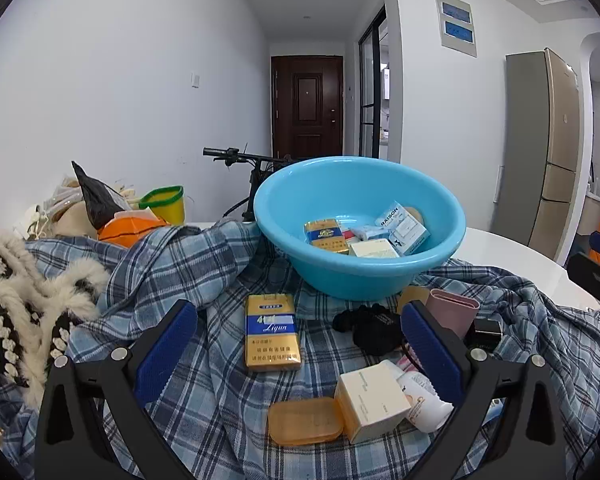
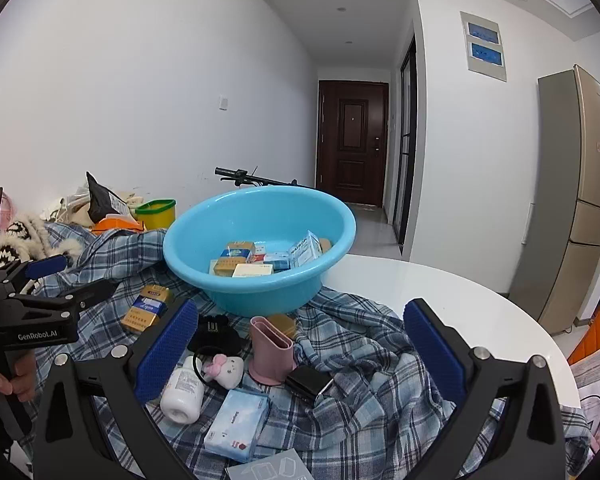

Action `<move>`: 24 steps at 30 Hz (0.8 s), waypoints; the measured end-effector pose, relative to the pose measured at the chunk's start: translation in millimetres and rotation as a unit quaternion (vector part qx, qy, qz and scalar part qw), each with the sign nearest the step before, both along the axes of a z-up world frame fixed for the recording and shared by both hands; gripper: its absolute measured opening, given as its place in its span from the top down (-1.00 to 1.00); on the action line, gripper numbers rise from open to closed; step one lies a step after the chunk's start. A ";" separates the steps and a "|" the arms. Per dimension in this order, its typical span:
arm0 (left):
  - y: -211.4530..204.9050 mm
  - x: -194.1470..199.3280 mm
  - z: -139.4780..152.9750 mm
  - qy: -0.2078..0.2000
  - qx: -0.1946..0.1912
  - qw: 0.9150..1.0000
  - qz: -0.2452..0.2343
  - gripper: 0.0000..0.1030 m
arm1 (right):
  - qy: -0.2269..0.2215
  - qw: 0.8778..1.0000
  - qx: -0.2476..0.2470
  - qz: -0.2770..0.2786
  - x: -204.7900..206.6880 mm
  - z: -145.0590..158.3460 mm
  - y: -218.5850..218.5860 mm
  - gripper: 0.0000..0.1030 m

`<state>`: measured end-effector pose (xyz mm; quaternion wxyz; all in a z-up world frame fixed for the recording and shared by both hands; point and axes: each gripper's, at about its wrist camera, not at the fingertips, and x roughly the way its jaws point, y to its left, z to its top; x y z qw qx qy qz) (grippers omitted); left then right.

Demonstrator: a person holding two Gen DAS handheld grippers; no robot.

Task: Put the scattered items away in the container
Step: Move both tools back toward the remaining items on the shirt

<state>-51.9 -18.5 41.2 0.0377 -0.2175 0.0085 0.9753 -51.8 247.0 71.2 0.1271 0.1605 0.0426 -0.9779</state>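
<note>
White walls and a long hallway fill the upper half of both views, ending in a dark brown panelled door (image 1: 307, 106), with a tall champagne-and-grey fridge (image 2: 576, 196) at the right edge. Below that, a round, smooth white table (image 2: 440, 292) curves across the right side, and over it lies a rumpled blue plaid cloth (image 1: 204, 384), soft and heavily creased. At the left edge of the left wrist view sits a shaggy black-and-white knit (image 1: 16, 312).

Centre frame, the container: a glossy, round, light blue plastic basin (image 1: 360, 276) standing on the cloth. Inside it, a jumble of small cartons, among them a gold-and-blue cigarette pack (image 1: 326, 235) and a pale blue RAISON box (image 1: 404, 228).

Still out on the cloth: a flat gold Liqun cigarette pack (image 1: 273, 332) just in front of the basin, a dusty-pink upright holder (image 2: 270, 350) on a round base, a soft blue tissue packet (image 2: 240, 426) at lower centre, a white bottle (image 2: 183, 390) lying on its side, a cream carton (image 1: 370, 404), an amber translucent lidded case (image 1: 306, 420), a black scrunchie (image 1: 370, 328) and a small pink-and-white plush charm (image 2: 225, 369).

The left gripper (image 1: 300, 344) hangs spread wide, blue ribbed pads apart, holding nothing. The right gripper (image 2: 300, 344) is likewise splayed and empty above the clutter.
</note>
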 end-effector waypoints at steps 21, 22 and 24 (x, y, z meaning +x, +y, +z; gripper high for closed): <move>-0.6 -5.4 -30.0 -0.039 0.011 0.999 -0.008 -1.00 | -0.050 0.999 -0.010 -0.018 -12.5 -37.0 9.7 -0.99; 0.8 -8.7 -31.1 -0.057 0.005 0.998 -0.010 -1.00 | -0.074 0.997 -0.004 -0.007 -16.9 -38.5 8.0 -0.99; 5.6 -20.0 -36.0 -0.117 -0.019 0.993 -0.005 -1.00 | -0.139 0.990 0.016 0.007 -28.5 -44.2 2.5 -0.99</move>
